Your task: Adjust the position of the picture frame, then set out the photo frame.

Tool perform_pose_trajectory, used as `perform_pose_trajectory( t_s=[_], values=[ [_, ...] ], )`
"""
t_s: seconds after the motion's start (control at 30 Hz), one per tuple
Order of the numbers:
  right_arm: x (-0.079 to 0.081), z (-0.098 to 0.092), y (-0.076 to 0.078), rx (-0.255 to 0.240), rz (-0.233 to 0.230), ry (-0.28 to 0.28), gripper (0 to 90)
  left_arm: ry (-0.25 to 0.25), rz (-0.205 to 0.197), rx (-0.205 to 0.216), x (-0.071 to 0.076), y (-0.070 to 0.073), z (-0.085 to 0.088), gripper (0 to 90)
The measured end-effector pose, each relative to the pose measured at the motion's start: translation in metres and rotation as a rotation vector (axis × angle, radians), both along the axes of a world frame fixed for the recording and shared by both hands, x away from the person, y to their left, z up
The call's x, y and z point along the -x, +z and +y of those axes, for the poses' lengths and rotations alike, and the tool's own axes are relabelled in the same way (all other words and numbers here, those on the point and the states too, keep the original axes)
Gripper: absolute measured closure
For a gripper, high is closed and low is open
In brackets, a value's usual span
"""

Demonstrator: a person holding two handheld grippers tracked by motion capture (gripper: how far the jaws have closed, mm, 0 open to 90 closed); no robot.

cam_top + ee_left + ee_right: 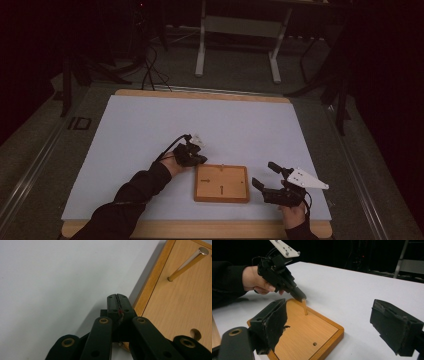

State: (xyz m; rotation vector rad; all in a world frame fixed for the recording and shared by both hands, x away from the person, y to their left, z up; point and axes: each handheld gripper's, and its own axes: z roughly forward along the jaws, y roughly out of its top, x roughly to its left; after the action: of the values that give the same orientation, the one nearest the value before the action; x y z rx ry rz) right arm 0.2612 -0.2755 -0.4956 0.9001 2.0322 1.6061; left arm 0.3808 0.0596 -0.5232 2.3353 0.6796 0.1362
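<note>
Table (pixel 150 130): white top with wood edge showing along far and near sides, sits centre frame in high view. One thing lying on it: square wooden board (pixel 221 183), lower centre, near the front edge. Board has raised rim, two dark arrow marks, a thin peg (pixel 304 307) standing near its far edge.

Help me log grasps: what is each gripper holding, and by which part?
Nothing. The left gripper is shut empty, apart from the thin wooden peg on the square wooden board; the right gripper is open.
</note>
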Motion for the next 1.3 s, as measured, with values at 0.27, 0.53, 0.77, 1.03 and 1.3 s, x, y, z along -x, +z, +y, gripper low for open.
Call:
perform_pose_trajectory(
  t_s=[0.27,0.53,0.77,1.03,1.3],
  values=[
    [0.000,0.000,0.000,0.002,-0.001,0.000,13.8,0.009,0.001,0.014,0.001,0.002,0.002,90.0],
    [0.000,0.001,0.000,0.006,-0.002,-0.002,13.7,0.002,-0.027,0.067,0.008,0.017,0.010,89.9],
    [0.000,0.001,0.000,0.006,-0.002,-0.003,13.7,0.007,-0.022,0.098,0.018,0.024,0.016,86.5],
    [0.001,0.001,0.000,0.008,-0.003,-0.001,13.7,-0.012,-0.026,0.077,0.028,0.031,0.012,81.1],
    [0.001,0.001,0.000,0.011,-0.003,-0.002,13.7,-0.054,-0.024,0.096,0.040,0.038,0.004,75.0]
  ],
)
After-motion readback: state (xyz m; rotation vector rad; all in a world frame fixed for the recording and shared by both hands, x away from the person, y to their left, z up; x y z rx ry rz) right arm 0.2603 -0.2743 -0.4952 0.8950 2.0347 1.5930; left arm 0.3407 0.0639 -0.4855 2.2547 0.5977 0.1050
